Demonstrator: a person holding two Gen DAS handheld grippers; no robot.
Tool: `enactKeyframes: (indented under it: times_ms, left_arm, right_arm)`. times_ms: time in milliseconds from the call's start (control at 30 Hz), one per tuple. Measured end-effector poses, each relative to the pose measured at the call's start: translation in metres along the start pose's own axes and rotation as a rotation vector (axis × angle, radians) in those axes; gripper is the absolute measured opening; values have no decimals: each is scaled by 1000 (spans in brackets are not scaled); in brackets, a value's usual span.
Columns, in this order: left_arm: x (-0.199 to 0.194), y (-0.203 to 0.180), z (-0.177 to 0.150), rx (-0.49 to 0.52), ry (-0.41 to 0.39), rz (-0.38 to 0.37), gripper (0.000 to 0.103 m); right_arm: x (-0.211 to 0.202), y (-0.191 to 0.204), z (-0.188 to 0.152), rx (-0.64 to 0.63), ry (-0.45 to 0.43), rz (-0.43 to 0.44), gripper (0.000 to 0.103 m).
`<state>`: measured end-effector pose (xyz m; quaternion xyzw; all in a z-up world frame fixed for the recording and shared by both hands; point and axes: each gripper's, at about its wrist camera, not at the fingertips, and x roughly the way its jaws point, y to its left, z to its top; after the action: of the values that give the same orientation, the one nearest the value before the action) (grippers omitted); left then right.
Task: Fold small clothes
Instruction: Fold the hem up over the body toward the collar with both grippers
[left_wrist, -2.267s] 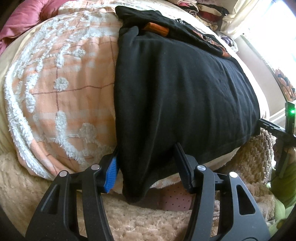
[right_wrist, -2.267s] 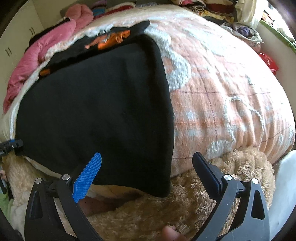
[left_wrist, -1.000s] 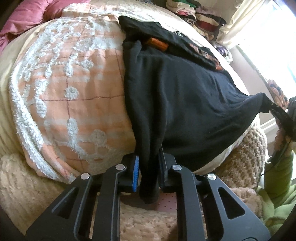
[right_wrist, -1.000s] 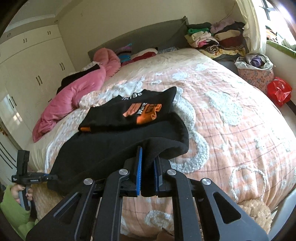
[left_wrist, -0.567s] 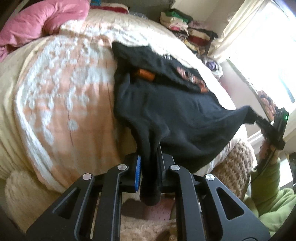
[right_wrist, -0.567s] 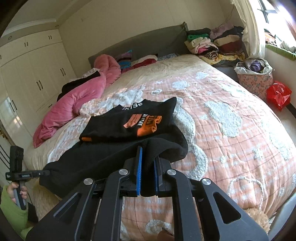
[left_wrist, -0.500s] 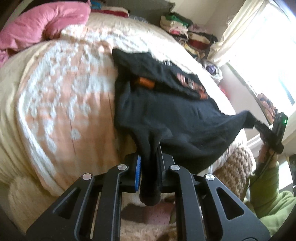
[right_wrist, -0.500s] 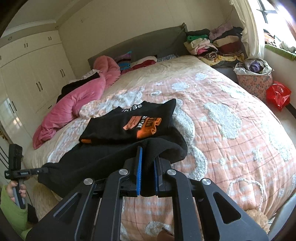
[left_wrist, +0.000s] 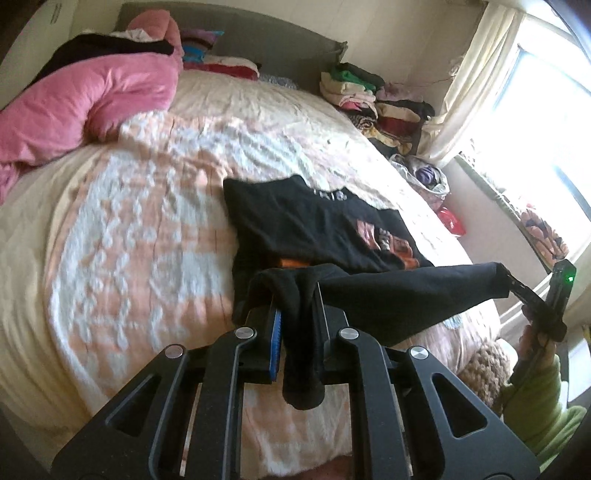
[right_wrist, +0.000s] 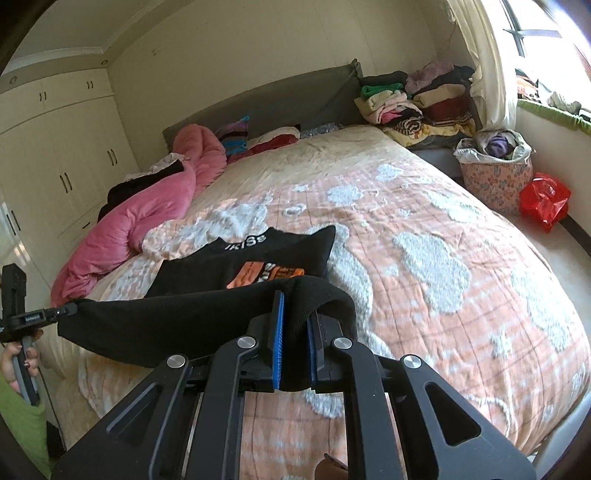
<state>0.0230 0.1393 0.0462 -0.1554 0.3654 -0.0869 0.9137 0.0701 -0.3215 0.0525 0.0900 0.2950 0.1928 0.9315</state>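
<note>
Grippers, left and right, each clamp a corner of the black garment; uneven pulling could slip a corner, skewing the fold.

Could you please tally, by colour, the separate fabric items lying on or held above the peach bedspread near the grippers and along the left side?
Black: 2, the plain black garment held up by both grippers and the printed black T-shirt
Pink: 1, the pink duvet
Total: 3

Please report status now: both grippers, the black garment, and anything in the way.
Left gripper and right gripper shut on black garment, stretched above the bed. Printed shirt lies just beyond.
</note>
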Motion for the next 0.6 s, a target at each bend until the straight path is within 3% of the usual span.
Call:
enactKeyframes:
  times_ms: [600]
  left_arm:
    - [14, -7, 46, 8, -52, 57, 7]
  right_arm:
    - [37, 11, 47, -35, -44, -33, 9]
